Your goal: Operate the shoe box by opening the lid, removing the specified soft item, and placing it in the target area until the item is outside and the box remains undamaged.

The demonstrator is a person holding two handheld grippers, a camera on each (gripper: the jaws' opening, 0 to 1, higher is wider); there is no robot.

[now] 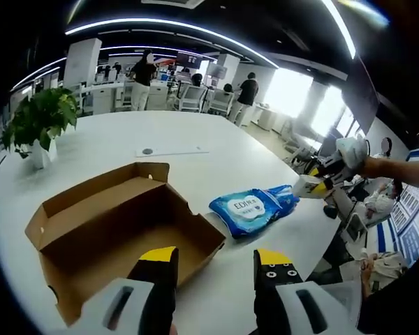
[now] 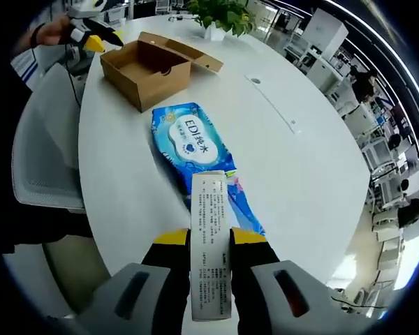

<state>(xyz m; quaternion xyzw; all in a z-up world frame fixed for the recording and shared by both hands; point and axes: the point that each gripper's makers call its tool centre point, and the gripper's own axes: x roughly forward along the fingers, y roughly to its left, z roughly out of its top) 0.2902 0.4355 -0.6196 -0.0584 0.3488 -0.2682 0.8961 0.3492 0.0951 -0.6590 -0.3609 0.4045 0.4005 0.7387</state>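
Spanning both views, the big white oval table [image 1: 195,139] carries everything. Largest item on it is the brown cardboard shoe box [image 1: 119,230], lid flap [image 1: 98,192] folded open toward the far side, interior bare; in the right gripper view the same box [image 2: 145,70] sits at the far end of the table near the table's left edge. Next down, a potted green plant [image 1: 40,120] in a white pot sits far left on the table, beyond the box. The soft item, a blue wet-wipes pack [image 1: 250,208], lies flat on the table just right of the box, outside it and not touching it. The right gripper [image 2: 209,241] has its yellow-tipped jaws pinched narrow on the pack's white label tab [image 2: 210,244] at the pack's near end, the rest of the pack [image 2: 192,146] stretching away toward the box; from the left gripper view that gripper [image 1: 314,185] comes in from the right, a hand behind it. The left gripper [image 1: 216,262] hovers over the near corner of the box with jaws spread wide, gripping nothing. A thin flat strip [image 1: 171,151] lies on the table further back.
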